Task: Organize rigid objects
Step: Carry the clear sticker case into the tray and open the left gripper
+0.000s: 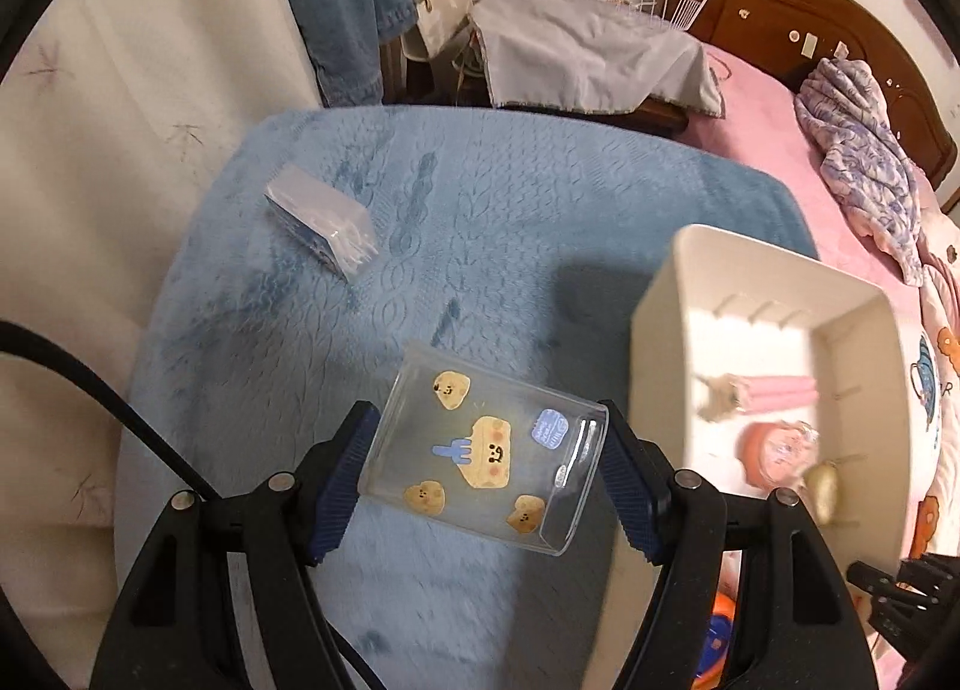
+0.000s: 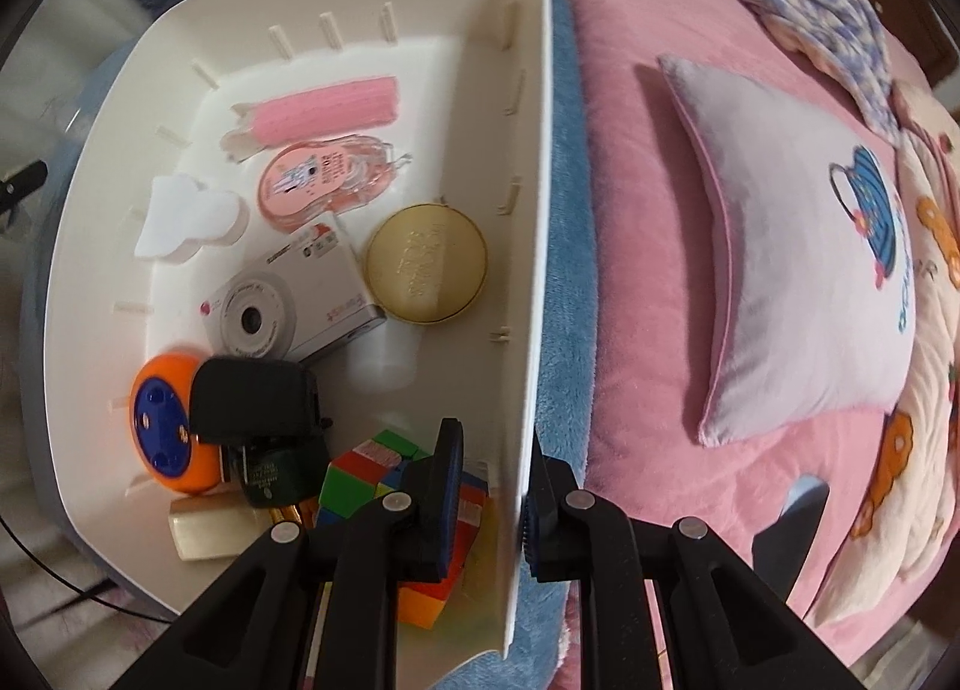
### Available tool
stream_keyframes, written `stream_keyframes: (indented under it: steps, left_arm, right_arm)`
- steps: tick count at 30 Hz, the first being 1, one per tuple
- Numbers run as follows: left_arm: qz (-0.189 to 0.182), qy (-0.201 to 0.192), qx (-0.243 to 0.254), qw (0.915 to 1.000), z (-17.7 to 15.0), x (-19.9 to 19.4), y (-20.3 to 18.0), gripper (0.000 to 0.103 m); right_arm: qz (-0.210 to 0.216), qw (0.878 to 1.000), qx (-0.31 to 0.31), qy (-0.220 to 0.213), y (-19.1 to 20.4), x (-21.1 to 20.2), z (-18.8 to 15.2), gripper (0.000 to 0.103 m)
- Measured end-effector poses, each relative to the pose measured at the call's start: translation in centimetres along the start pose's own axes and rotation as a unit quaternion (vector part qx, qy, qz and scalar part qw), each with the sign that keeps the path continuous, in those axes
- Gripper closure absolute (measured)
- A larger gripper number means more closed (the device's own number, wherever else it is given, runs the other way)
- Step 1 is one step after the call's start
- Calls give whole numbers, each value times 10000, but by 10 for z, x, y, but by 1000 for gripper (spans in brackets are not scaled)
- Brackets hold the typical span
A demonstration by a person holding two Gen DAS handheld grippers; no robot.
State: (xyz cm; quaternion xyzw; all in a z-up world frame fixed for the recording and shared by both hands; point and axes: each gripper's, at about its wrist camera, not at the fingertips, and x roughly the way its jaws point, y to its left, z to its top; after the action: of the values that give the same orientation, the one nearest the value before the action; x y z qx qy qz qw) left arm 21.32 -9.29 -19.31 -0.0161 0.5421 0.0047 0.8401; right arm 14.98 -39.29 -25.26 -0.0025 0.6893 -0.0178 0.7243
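I have the left gripper (image 1: 483, 471) clamped on a clear plastic cup (image 1: 480, 450) printed with toast stickers; its fingers (image 1: 336, 486) press the cup's two sides, and the cup lies crosswise between them, long axis running from about 10 to 4 o'clock, open mouth toward 4. It hangs above the blue blanket (image 1: 480, 210), clear of it. The white bin (image 1: 660, 294) stands just beside the cup at 3 o'clock, so I judge the coming move a short carry rightward over the near rim, and the left hand is the one placed for it. My right gripper (image 2: 489, 486) is closed on the bin's right wall (image 2: 534, 210), one finger inside and one outside, steadying it. Contents nearest the fingers: a colour cube puzzle (image 2: 360, 480), a black charger (image 2: 252, 396), an orange and blue disc (image 2: 168, 420). Further in: a silver compact camera (image 2: 282, 306), a gold round compact (image 2: 426, 264), a white cloud-shaped piece (image 2: 186, 216), a pink packet (image 2: 312, 180), a pink strip (image 2: 336, 105). Out at 10 o'clock on the blanket a wrapped small box (image 1: 324, 222) lies unsorted.
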Motion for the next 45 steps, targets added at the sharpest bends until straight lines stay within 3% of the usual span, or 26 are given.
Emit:
stream_keyframes:
  steps: [11, 22, 32, 40, 45]
  left_arm:
    - [-88, -380, 474, 9981, -22, -65, -65, 29]
    - [-543, 40, 948, 9940, -51, -79, -128, 29]
    - [-689, 517, 1077, 9904, -83, -74, -155, 28]
    - [-482, 505, 1118, 9913, -83, -77, -161, 27]
    - [-418, 321, 994, 9937, -75, -85, -154, 20]
  right_arm:
    - [318, 9981, -529, -39, -4, -1, -1, 85]
    - [578, 9959, -696, -34, -11, -1, -5, 85]
    - [700, 9953, -670, -21, -12, 0, -5, 85]
    - [681, 9952, -705, -8, -11, 1, -5, 85]
    - [629, 9952, -748, 2, -9, 1, -5, 85]
